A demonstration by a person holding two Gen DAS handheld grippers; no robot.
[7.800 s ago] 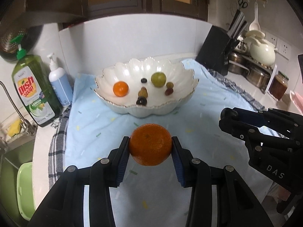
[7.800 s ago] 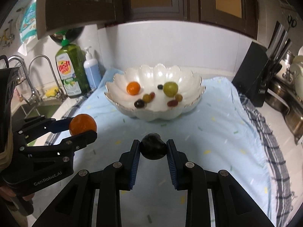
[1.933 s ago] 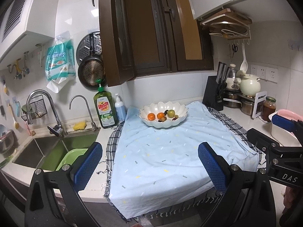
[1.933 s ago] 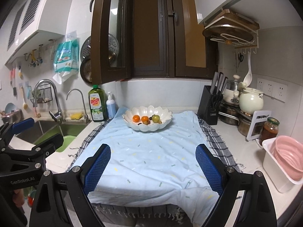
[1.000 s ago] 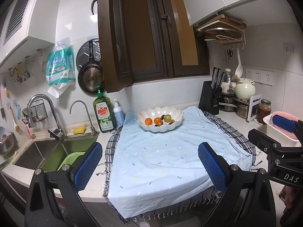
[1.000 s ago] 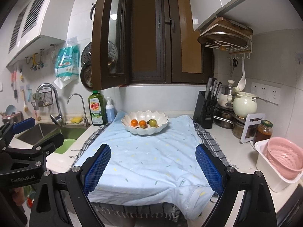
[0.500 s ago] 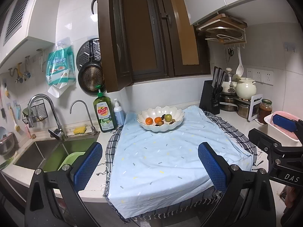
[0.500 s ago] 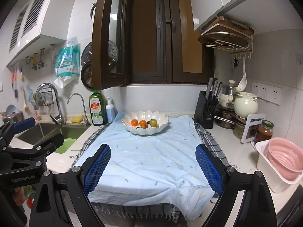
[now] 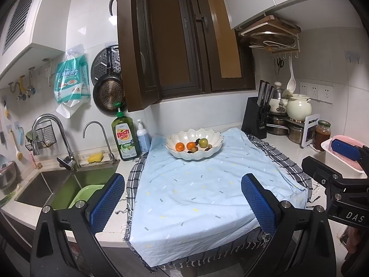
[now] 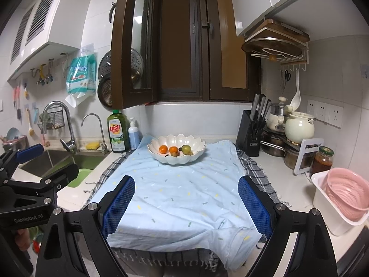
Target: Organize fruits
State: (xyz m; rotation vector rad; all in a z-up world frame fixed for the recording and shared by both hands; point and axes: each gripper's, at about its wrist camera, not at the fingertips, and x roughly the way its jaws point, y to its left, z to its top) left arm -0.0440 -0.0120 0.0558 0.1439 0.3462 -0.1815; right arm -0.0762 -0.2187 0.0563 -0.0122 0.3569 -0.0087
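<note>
1. Left gripper [image 9: 183,199]: jaws spread wide, nothing between the blue pads [image 9: 105,202]. It is held above the near edge of the counter, well back from the bowl.
2. Right gripper [image 10: 186,204]: jaws likewise spread wide and holding nothing, over the near edge of the cloth.
3. White scalloped bowl [image 10: 176,159] sits at the far end of the light blue cloth [image 10: 180,194], near the backsplash.
4. In the bowl: two oranges [image 10: 163,149] side by side at left, a green fruit [image 10: 186,149] at right, and small dark fruits in front; their number cannot be told.
5. No fruit lies on the cloth outside the bowl.
6. Green dish soap bottle [image 9: 125,136] stands left of the bowl, beside the sink [image 9: 46,184]; knife block [image 10: 251,136] stands to the right.
</note>
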